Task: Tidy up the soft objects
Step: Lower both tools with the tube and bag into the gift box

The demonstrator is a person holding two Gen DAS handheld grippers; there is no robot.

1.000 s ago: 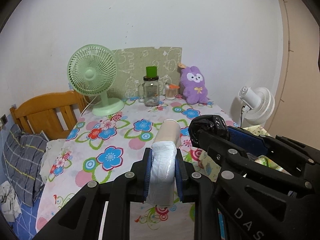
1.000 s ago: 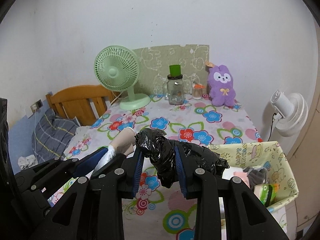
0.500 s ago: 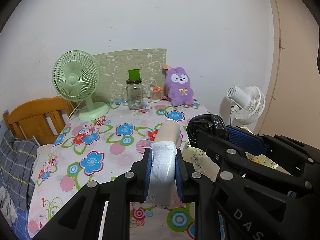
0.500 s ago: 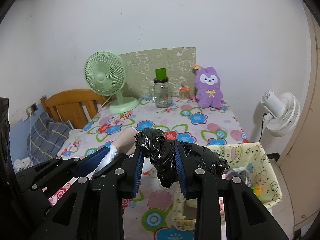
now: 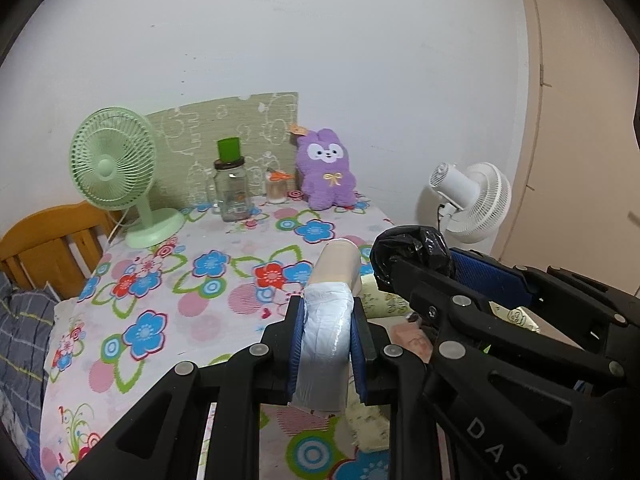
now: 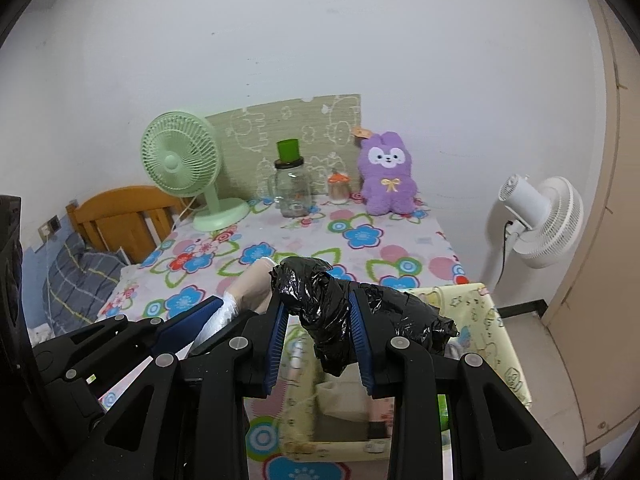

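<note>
Below the right gripper (image 6: 320, 334), clamped on a black bag (image 6: 332, 316), the yellow bin (image 6: 496, 320) already holds items; beside it, the left gripper (image 5: 326, 344) grips a beige roll (image 5: 334, 272), both undelivered.

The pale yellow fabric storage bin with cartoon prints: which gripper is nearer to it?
Right. The right gripper, shut on a crumpled black plastic bag, hangs directly above the pale yellow fabric storage bin. The left gripper, holding a white-and-beige wrapped roll, is beside it, over the flowered tablecloth.
</note>
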